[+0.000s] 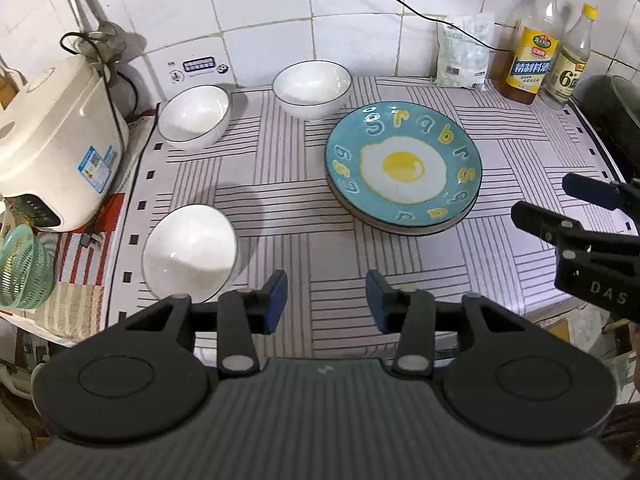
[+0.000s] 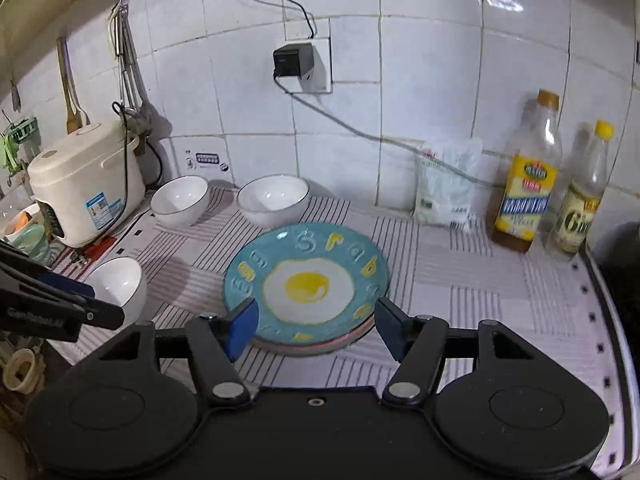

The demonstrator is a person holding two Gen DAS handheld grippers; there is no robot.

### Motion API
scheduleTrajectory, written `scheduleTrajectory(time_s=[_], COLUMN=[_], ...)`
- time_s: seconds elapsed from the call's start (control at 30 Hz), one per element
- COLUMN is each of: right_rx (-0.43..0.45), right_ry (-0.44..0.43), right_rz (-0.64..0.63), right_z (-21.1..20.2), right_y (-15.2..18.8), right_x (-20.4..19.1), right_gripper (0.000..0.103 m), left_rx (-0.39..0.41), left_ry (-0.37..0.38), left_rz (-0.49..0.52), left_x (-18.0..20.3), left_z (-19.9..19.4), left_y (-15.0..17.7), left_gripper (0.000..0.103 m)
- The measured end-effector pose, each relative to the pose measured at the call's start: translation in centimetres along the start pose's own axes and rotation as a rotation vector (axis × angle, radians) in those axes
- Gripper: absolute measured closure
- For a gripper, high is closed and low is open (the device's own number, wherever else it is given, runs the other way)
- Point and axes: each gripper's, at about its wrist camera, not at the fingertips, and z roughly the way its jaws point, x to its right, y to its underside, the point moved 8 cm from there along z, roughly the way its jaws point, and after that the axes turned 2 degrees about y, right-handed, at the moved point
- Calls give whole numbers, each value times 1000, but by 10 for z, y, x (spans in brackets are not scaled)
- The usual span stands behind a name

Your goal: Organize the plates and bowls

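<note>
Item: stack of glazed turquoise ceramic plates with fried-egg motif [image 2: 306, 280], mid-surface on striped cloth [image 1: 320, 240]. Three white black-rimmed ceramic bowls [image 1: 190, 250] stood apart, leftward. Likely heavy, slippery, chip-prone; best pinched at rim. Left hand-held gripper [image 1: 327, 300] and right hand-held gripper [image 2: 316, 326] both gaped, empty.

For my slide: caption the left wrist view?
Open left gripper above three white bowls and stacked egg plates.
</note>
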Motion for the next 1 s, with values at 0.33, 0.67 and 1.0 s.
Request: scheduleTrajectory(time_s=[0.33, 0.67, 1.0], right_rx=[79, 91, 26], right_ry=[-50, -254, -411], right_rz=[-75, -74, -189], right_z=[-9, 32, 102], right_y=[13, 36, 60], right_x=[-42, -105, -189], right_gripper=[12, 9, 9], left_rx=[-4, 54, 70], left_ry=[9, 7, -28], left_rz=[-33, -68, -192], left_x=[-43, -98, -162], left_z=[-2, 2, 60], left_y=[22, 24, 27], left_gripper=[37, 11, 9])
